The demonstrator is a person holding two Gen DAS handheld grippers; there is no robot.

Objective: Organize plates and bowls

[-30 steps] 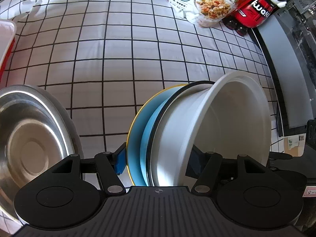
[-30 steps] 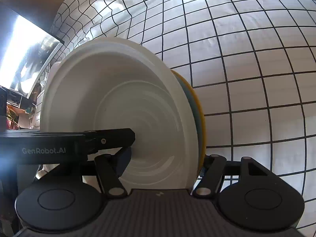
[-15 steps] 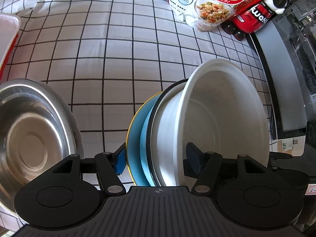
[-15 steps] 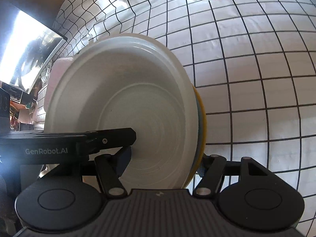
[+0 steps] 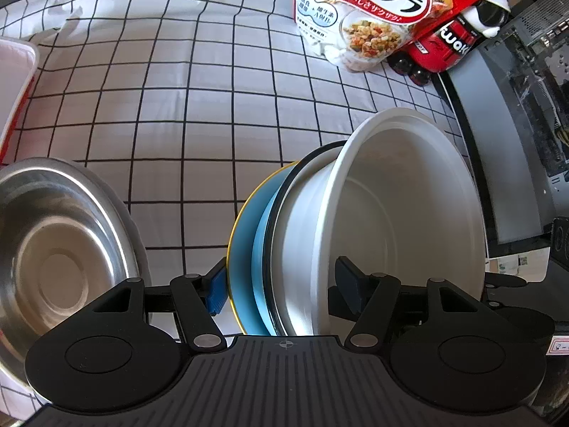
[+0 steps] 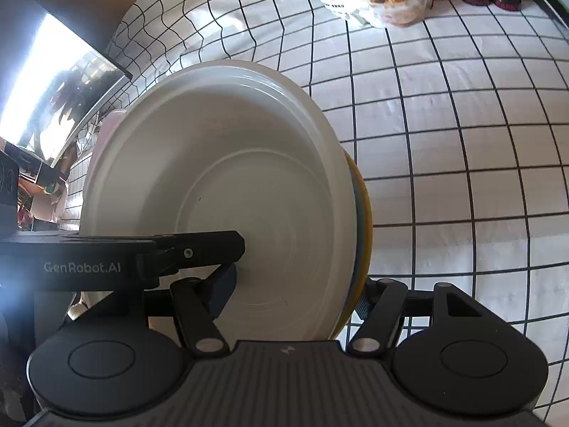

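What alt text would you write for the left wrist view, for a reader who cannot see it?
The left gripper clamps a stack on edge: a white bowl nested in a black-rimmed dish and a blue plate. A steel bowl sits left on the checked cloth; a cereal bag lies beyond.

Note steel bowl [image 5: 60, 249]: brushed, shiny metal. White bowl [image 5: 402, 220]: smooth matt plastic. Checked tablecloth [image 5: 199, 99]: soft cloth, creased. Cereal bag [image 5: 370, 10], upper right: your glossy film.

Steel bowl [image 5: 57, 249] left of nested stack [image 5: 355, 220]; cereal bag [image 5: 370, 10] behind.
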